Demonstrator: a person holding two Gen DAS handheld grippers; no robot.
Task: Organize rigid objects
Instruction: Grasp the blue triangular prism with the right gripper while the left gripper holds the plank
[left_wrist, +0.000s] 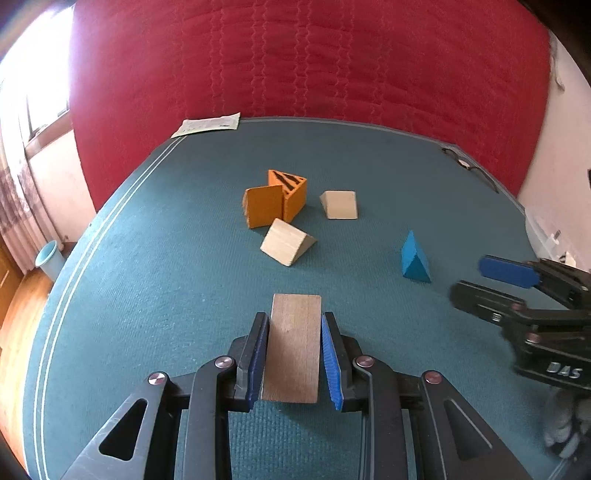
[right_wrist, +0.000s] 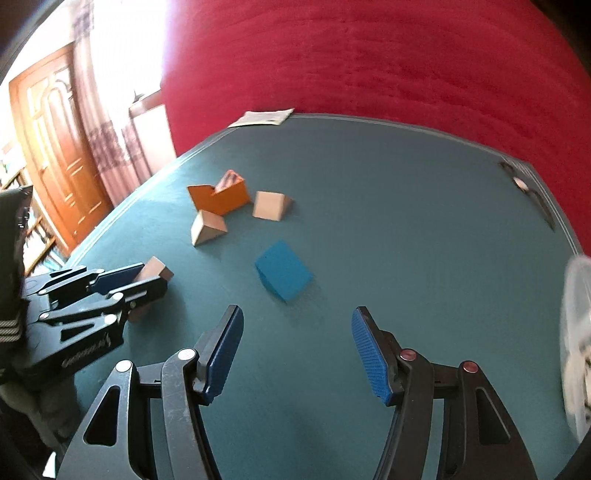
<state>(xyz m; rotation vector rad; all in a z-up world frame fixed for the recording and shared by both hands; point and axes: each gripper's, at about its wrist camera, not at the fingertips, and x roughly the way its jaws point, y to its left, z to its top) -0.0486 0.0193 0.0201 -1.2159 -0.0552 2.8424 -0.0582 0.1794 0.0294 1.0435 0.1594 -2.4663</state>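
Observation:
My left gripper (left_wrist: 294, 317) is shut on a brown wooden wedge block (left_wrist: 293, 350), its blue pads pressing both sides just above the teal table cover (left_wrist: 147, 258). The same grip appears at the left of the right wrist view, left gripper (right_wrist: 155, 277) on the brown block (right_wrist: 153, 267). My right gripper (right_wrist: 297, 325) stands open over bare cloth, nothing between its fingers. A blue wedge (right_wrist: 283, 271) lies just beyond it. Further back sit two pale wooden wedges (left_wrist: 288, 246) (left_wrist: 340, 205) and two orange blocks (left_wrist: 264, 206) (left_wrist: 291, 192). In the left wrist view, the right gripper (left_wrist: 476, 282) is beside the blue wedge (left_wrist: 415, 258).
A paper sheet (left_wrist: 208, 124) lies at the table's far edge and a pair of glasses (left_wrist: 465, 162) at the far right rim. Red quilted fabric (left_wrist: 295, 55) rises behind the table. A light blue bin (left_wrist: 50, 258) stands on the floor at the left.

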